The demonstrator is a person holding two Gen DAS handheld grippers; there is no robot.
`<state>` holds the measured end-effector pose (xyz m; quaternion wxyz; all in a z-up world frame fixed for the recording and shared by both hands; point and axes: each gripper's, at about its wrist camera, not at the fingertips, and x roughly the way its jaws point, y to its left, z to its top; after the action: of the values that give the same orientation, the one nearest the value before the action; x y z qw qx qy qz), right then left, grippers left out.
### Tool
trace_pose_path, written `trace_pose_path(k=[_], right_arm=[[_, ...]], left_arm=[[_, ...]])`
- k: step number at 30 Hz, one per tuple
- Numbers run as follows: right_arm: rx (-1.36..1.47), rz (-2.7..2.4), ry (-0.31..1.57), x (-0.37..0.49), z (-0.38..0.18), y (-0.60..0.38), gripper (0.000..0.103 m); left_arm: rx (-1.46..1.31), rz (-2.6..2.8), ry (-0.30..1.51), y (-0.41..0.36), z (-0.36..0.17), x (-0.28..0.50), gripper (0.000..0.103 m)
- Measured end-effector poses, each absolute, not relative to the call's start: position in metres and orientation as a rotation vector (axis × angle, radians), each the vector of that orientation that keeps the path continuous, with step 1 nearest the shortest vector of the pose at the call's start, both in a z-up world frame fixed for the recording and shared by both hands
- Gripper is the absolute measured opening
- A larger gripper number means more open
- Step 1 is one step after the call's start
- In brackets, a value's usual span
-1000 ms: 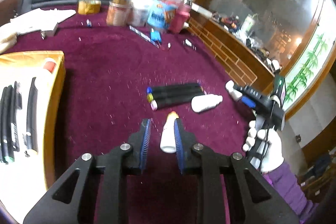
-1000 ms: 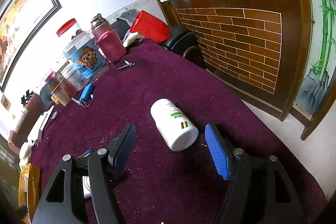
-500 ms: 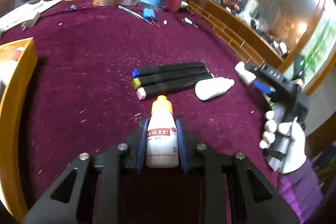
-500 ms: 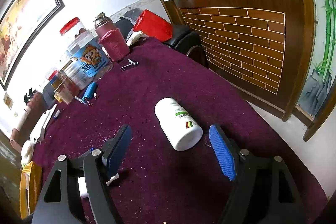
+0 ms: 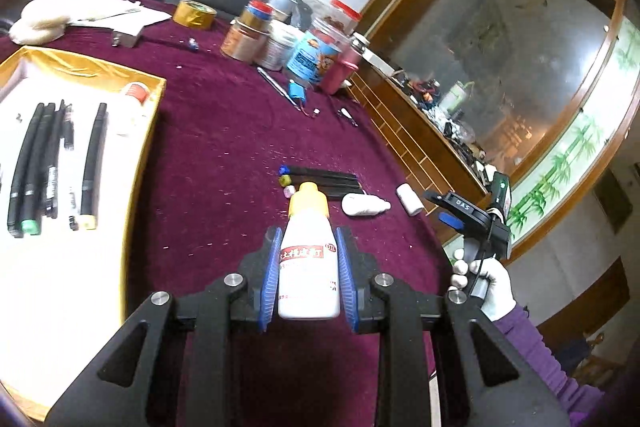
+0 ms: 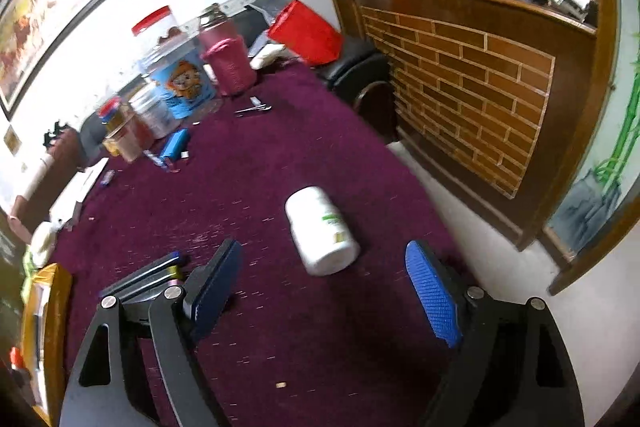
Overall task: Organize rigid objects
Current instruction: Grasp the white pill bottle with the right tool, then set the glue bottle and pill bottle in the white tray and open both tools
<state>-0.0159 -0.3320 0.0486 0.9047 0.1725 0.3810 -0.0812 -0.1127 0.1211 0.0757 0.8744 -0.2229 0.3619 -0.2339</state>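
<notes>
i now have the left gripper (image 5: 307, 281) clamped on the orange-capped bottle (image 5: 308, 259) and lifted toward the box (image 5: 148, 131), while my right gripper (image 6: 324, 291) gapes wide, empty, before the white jar (image 6: 322, 235).

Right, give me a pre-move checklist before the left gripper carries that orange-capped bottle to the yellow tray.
1. Left gripper clamped on orange-capped bottle: ok.
2. Bottle cap on: ok.
3. Free room in yellow tray beside the black pens: ok.
4. Right gripper out of the path, open, holding nothing: ok.
5. White pill bottle settled on its side between the right fingers, untouched: ok.
6. Grip firmness: cannot tell.
</notes>
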Motion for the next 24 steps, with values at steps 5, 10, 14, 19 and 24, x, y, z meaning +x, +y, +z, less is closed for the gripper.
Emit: trace_pose_path(k=[5, 10, 14, 19, 24], right_arm=[[0.294, -0.195, 0.860, 0.011, 0.038, -0.334, 0.080], [0.254, -0.189, 0.925, 0.035, 0.024, -0.327, 0.069], [0.180, -0.217, 0.945, 0.043, 0.020, -0.321, 0.054], [0.217, -0.158, 0.964, 0.037, 0.027, -0.320, 0.031], [0.281, -0.108, 0.957, 0.025, 0.035, -0.316, 0.031]], left_arm=[[-0.517, -0.458, 0.793, 0.135, 0.061, -0.110, 0.024], [-0.533, -0.402, 0.792, 0.160, 0.060, -0.118, 0.024], [-0.536, -0.308, 0.766, 0.198, 0.063, -0.128, 0.024], [-0.554, -0.155, 0.768, 0.249, 0.056, -0.142, 0.024], [-0.580, -0.074, 0.824, 0.273, 0.035, -0.141, 0.024]])
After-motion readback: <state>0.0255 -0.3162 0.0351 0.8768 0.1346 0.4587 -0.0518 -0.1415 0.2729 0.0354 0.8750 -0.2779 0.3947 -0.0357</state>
